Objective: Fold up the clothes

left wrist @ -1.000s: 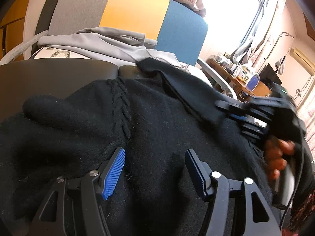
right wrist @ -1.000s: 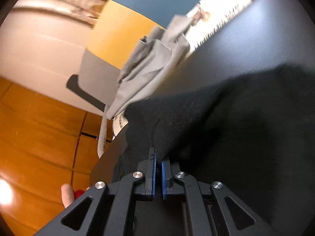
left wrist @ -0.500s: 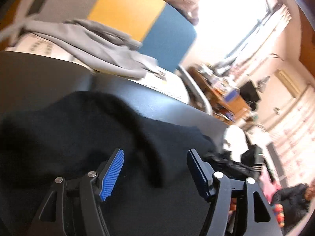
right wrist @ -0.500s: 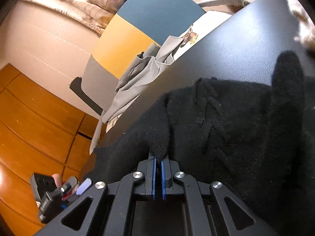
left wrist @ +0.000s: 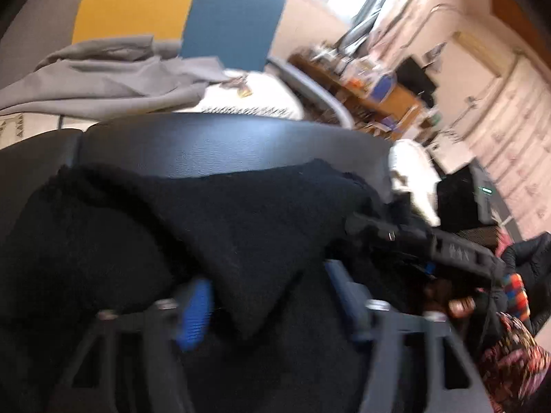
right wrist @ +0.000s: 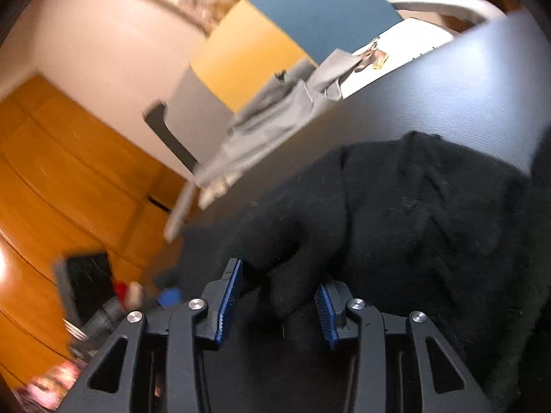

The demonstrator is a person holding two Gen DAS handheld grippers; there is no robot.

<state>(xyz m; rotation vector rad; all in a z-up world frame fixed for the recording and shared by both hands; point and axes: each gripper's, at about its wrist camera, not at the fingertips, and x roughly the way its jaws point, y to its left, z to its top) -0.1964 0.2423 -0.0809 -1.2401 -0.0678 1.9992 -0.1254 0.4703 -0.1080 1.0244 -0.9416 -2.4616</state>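
Two grippers work a black sweater (right wrist: 406, 227) lying on a dark table (left wrist: 220, 144). Left gripper (left wrist: 268, 296): jaws just closing, a folded corner between them, contact blurred. Right gripper (right wrist: 279, 296): jaws just opening, apart, a fold loose between them. Beyond the table, a grey garment (left wrist: 103, 79) lies on a chair (left wrist: 179, 10).
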